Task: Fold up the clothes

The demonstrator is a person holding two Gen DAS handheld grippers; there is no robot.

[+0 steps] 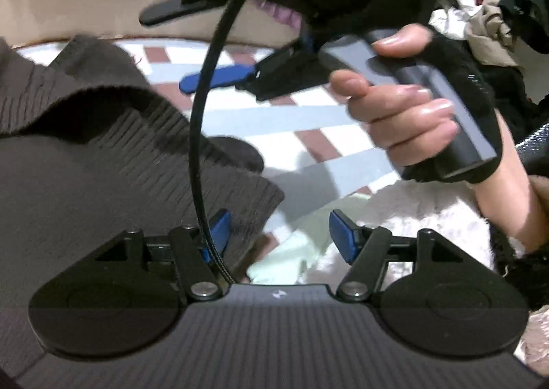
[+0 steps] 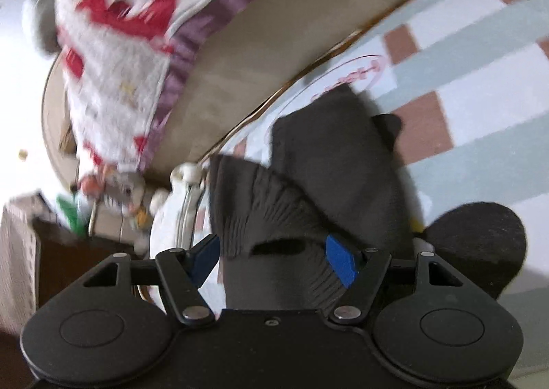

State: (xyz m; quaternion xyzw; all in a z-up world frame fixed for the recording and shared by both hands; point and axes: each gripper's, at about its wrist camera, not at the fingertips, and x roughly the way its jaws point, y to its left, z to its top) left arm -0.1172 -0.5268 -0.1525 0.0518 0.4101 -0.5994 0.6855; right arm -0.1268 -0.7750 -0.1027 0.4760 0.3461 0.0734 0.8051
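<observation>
Your left gripper (image 1: 279, 234) sits closest in its own wrist view, blue pads well apart with nothing clamped; the hem of the dark ribbed sweater (image 1: 103, 162) lies just beside the left pad, and a black cable (image 1: 202, 135) arcs up from that side. That sweater is spread over the left part of the checked bedsheet (image 1: 260, 114), its ribbed edge folded over on itself. Pale fluffy fabric (image 1: 411, 217) lies under the right pad.

Ahead in that view, your right hand (image 1: 405, 114), in a black fingerless glove, grips the grey handle of the right gripper (image 1: 192, 45), which hangs above the sheet with one black finger and one blue-padded finger spread wide.

From the right wrist view, the right gripper's (image 2: 274, 256) jaws also stand apart, with the sweater's (image 2: 329, 166) ribbed cuff bunched between the pads. It touches the right pad, but whether the pads actually press on it you cannot tell. Beyond it, a white fleecy blanket (image 2: 113, 73) with red markings and a purple frill hangs over a beige bed edge (image 2: 274, 45).
</observation>
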